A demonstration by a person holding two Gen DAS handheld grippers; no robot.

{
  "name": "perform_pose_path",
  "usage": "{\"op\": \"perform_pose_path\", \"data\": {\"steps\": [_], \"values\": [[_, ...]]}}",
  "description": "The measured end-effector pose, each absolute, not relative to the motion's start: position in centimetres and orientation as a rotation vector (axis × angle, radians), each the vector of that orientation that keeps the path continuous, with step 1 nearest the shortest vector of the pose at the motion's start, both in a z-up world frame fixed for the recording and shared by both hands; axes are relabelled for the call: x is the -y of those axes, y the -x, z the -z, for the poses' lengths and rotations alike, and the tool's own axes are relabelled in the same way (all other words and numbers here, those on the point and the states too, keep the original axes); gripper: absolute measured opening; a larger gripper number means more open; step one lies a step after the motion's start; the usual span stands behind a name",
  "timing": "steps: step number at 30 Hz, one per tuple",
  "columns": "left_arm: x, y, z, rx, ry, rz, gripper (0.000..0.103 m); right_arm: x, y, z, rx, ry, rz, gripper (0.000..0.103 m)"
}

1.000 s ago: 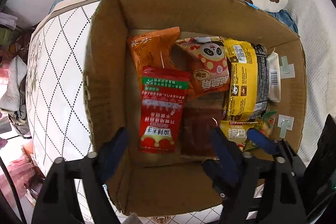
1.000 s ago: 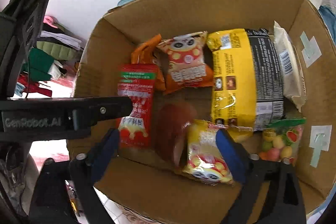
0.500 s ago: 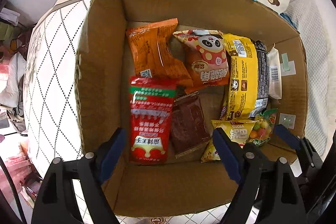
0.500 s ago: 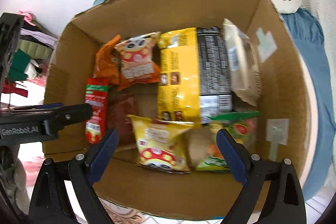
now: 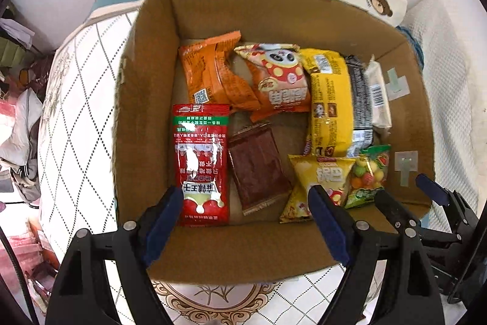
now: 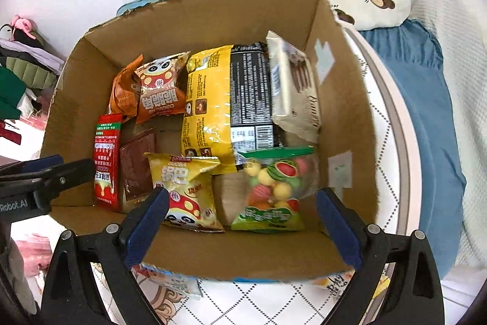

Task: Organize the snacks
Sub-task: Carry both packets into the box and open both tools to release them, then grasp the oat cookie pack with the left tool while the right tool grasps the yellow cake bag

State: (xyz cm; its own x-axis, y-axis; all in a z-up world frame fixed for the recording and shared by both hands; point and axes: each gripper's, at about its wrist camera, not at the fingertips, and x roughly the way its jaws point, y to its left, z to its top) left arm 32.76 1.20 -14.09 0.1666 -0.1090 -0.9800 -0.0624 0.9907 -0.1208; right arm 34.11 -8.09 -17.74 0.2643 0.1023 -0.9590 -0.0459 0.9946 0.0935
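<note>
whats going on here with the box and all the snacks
A person is sorting snacks into a cardboard box on a bed, one gripper in each hand. Both the left tool and the right tool hover open and empty above the box's near edge. Inside lie a red sachet, a dark brown packet, orange packs, a big yellow bag and a bag of fruit candies. More packets lie outside beside the box.

My left tongs [image 5: 248, 221] stand open over the near wall of the cardboard box [image 5: 146, 99], nothing between the pads. Just past the left pad lies the red packet [image 5: 201, 163]; between the pads, the dark brown packet [image 5: 257, 166]. Past the right pad sits the yellow bag [image 5: 319, 181], the candy bag [image 5: 368, 172] beside it. The right tongs [image 5: 408, 197] show at my lower right.
</note>
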Motion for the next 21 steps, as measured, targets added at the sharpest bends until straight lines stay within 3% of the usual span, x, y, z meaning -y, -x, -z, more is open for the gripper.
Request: {"op": "perform_pose_path", "data": {"steps": [21], "values": [[2.0,-21.6,5.0,-0.992,0.066,0.025,0.084,10.8,-22.8,7.0,-0.911,-0.027,-0.063,0.099]]}}
